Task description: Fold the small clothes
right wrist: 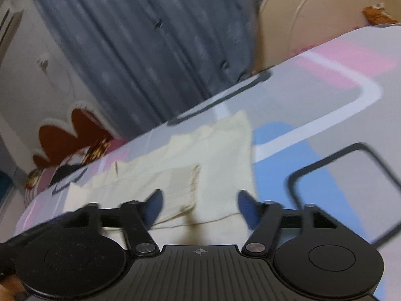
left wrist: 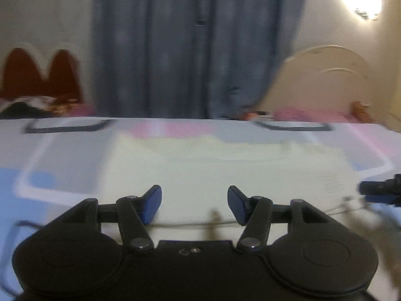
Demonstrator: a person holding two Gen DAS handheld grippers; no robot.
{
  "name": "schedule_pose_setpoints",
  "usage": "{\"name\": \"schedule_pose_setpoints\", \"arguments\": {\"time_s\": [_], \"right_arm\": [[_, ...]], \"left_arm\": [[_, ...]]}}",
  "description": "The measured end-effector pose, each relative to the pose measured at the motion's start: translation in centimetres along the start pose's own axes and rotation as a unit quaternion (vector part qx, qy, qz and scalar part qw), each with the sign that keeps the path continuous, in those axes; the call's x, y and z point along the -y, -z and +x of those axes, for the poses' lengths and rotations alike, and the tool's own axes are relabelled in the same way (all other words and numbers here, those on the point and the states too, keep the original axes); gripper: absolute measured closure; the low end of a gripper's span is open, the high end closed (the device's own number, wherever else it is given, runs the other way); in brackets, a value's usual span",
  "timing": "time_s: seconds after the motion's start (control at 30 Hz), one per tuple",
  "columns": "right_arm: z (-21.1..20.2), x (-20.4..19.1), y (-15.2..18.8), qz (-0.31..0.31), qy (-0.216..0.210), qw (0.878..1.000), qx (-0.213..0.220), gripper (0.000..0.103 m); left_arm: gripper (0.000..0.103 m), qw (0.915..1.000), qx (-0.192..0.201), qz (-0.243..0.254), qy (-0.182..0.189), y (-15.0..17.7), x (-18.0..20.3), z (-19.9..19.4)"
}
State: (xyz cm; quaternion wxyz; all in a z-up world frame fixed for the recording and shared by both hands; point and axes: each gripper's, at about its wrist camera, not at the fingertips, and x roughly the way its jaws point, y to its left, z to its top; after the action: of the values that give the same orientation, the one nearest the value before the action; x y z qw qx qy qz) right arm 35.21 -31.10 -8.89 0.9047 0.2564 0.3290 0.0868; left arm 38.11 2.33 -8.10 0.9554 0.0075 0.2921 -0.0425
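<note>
Cream garment (left wrist: 225,173) spread flat on bed sheet (left wrist: 62,155) w/ pastel blocks; used as landmark below. Blue curtain (left wrist: 195,50) well beyond garment's far edge, cream headboard (left wrist: 323,75) beyond & to right.

Left tool (left wrist: 194,204): released, jaws apart, nothing betw. them; hangs over garment's near edge, pads not seen pressing cloth. Right tool (right wrist: 200,207): also released, jaws apart, empty; sits above near edge close to garment's right side. In left view, dark tip of right tool (left wrist: 381,190) pokes in just beside garment's right edge.

Right view: a flap of garment (right wrist: 160,183) already lies doubled over the rest, raw seam edge showing near middle; looks like a sleeve or side panel turned in, exact part can't tell (blur).

Step in hand, as judged: betw. folds – one fold laid, both tools let go, lining up for next pinch. Roughly mid-task; garment not yet a compact stack.

Next move calls for: lower both tools onto near edge, one per corner, pinch top layers only w/o snagging sheet, then carry edge toward far edge in step, keeping cloth taut so the turned-in flap stays put. Thin soft fabric likely to slip or bunch if pinch is shallow or tools move unevenly.
</note>
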Motion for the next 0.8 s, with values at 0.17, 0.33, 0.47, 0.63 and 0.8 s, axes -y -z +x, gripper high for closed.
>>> {"name": "schedule_pose_setpoints", "arguments": {"time_s": [0.17, 0.33, 0.47, 0.63, 0.8], "right_arm": [[2.9, -1.4, 0.5, -0.013, 0.01, 1.0, -0.023, 0.054], [4.5, -2.9, 0.5, -0.049, 0.023, 0.998, -0.033, 0.082], [4.1, -3.2, 0.3, -0.064, 0.033, 0.997, -0.019, 0.096], [0.9, -2.3, -0.4, -0.072, 0.049, 0.996, 0.025, 0.1], [0.4, -0.5, -0.3, -0.058, 0.061, 0.996, 0.016, 0.1]], "left_arm": [[0.049, 0.999, -0.021, -0.007, -0.04, 1.1, -3.7, 0.3], [0.051, 0.9981, -0.039, -0.007, -0.048, 1.7, -4.8, 1.1], [0.053, 0.9979, -0.04, -0.012, -0.048, 1.8, -5.8, 0.8], [0.057, 0.9973, -0.051, -0.019, -0.05, 1.8, -6.8, 1.4], [0.056, 0.9973, -0.055, -0.015, -0.047, 2.2, -6.9, 1.6]]}}
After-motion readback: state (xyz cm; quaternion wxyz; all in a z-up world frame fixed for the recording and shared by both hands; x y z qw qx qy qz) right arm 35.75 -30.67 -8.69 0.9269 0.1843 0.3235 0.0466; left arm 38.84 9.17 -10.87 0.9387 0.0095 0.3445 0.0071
